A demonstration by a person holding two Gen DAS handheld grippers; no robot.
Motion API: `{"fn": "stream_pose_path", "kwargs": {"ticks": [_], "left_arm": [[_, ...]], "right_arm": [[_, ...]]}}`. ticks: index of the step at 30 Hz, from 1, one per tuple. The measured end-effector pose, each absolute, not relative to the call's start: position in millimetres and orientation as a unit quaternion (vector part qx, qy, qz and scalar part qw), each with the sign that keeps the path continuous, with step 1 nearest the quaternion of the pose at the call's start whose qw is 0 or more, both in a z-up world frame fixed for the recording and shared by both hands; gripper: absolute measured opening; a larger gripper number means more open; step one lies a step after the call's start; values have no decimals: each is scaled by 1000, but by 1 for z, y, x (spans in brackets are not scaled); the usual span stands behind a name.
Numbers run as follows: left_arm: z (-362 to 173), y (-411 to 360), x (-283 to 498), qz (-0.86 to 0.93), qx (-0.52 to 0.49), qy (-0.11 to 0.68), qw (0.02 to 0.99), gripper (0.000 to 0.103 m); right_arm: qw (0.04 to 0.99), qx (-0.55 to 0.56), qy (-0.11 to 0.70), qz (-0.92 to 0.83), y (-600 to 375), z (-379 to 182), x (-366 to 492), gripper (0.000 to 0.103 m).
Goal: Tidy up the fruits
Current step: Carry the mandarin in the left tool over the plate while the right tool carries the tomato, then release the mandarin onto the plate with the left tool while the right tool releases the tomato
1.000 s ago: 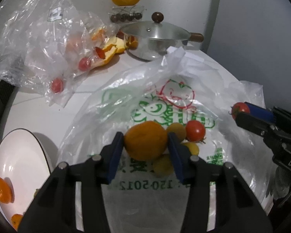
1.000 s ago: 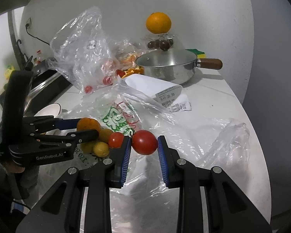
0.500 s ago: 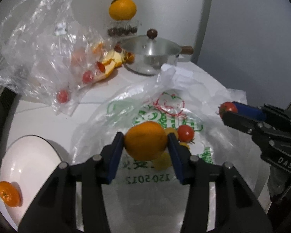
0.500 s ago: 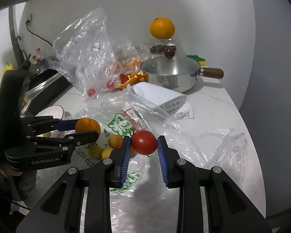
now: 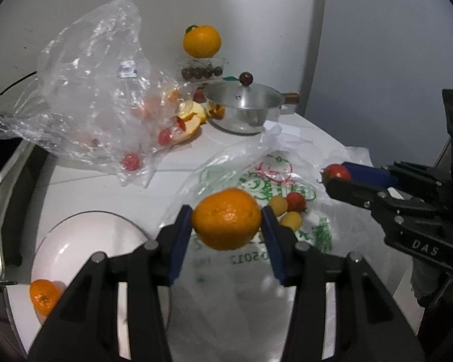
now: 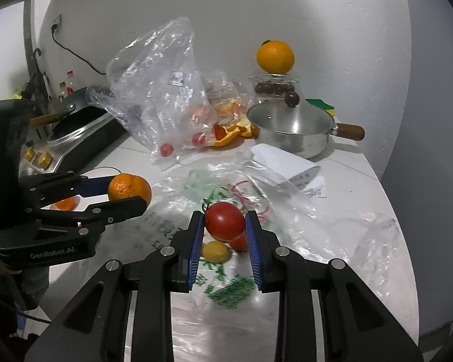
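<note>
My left gripper is shut on an orange mandarin and holds it in the air above the printed plastic bag; it also shows in the right wrist view. My right gripper is shut on a red tomato, raised over the same bag. On the bag lie a red tomato and two small yellow fruits. A white plate at the left holds another mandarin.
A clear bag with tomatoes and orange peel lies at the back left. A steel lidded pot stands behind, with an orange on a clear box. A receipt lies by the pot. A stove is at the left.
Both grippers have lifted higher with their fruit. The left gripper has moved left toward the plate, which shows more fully. The right gripper stays over the bag.
</note>
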State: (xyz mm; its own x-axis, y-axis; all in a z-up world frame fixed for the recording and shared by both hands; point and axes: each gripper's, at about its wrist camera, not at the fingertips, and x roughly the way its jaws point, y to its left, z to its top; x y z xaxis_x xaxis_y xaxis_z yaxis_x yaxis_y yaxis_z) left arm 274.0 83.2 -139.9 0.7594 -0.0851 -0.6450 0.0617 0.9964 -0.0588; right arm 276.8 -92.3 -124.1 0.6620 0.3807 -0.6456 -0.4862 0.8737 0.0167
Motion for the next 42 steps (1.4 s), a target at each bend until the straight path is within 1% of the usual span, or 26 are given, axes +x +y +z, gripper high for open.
{"fn": "stream_pose_path", "kwargs": {"ticks": [22,42], "left_arm": [[-150,163,234,-11,-33,335,941,47],[-173,217,229,12,-56,356,933,47]], "right_arm": [[894,-119,343,261,-8,-133,264,30],[876,-149,358,288,53,-151,268,30]]}}
